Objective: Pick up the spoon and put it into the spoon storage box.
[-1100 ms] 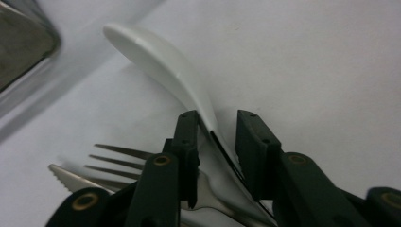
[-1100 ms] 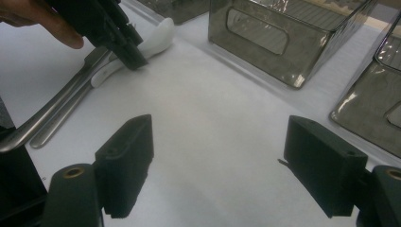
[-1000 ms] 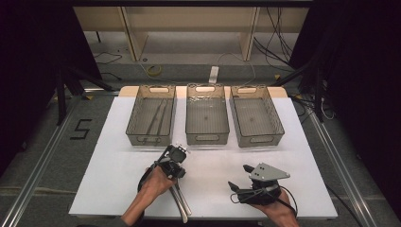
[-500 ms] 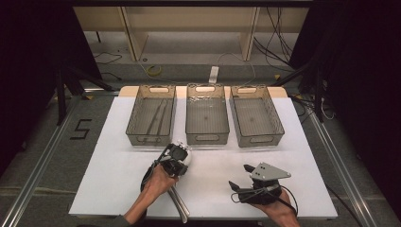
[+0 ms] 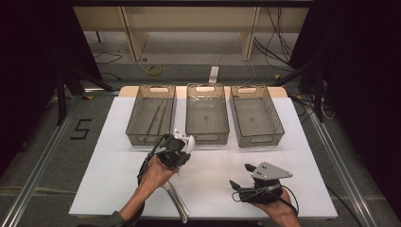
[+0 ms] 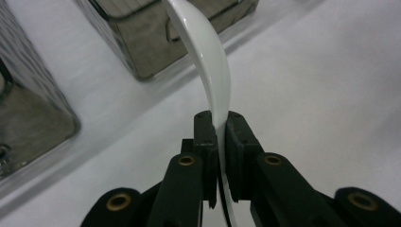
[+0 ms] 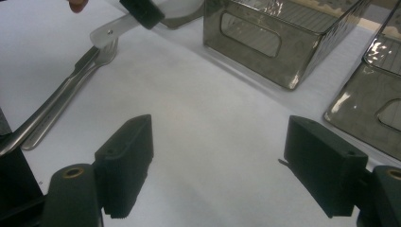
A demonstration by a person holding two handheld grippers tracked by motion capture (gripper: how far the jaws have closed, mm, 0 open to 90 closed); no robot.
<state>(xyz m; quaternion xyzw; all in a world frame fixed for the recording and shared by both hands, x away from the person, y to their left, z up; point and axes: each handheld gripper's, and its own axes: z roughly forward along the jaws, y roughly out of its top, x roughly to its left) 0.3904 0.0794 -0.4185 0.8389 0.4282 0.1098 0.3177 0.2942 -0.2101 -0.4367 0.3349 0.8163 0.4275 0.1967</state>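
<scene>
Two changes stand out against the earlier high view: the left gripper (image 5: 177,147) has risen off the white table (image 5: 108,179) and moved a little farther away, toward the trays, and the white spoon (image 5: 188,142) has come up with it. Its jaws have just been closing and now pinch the spoon's handle between their pads. The right gripper (image 5: 242,182) has kept its place at the near right, jaws wide apart with nothing between them.

In the left gripper view the spoon (image 6: 210,66) is glossy white plastic or ceramic, its handle curving up and away from the jaws in a smooth arc. From above, its bowl sits just in front of the gap between the left tray (image 5: 134,119) and the middle tray (image 5: 188,124), clear of the table. Metal cutlery (image 5: 176,201) lies on the table nearer the person, under the left forearm.
</scene>
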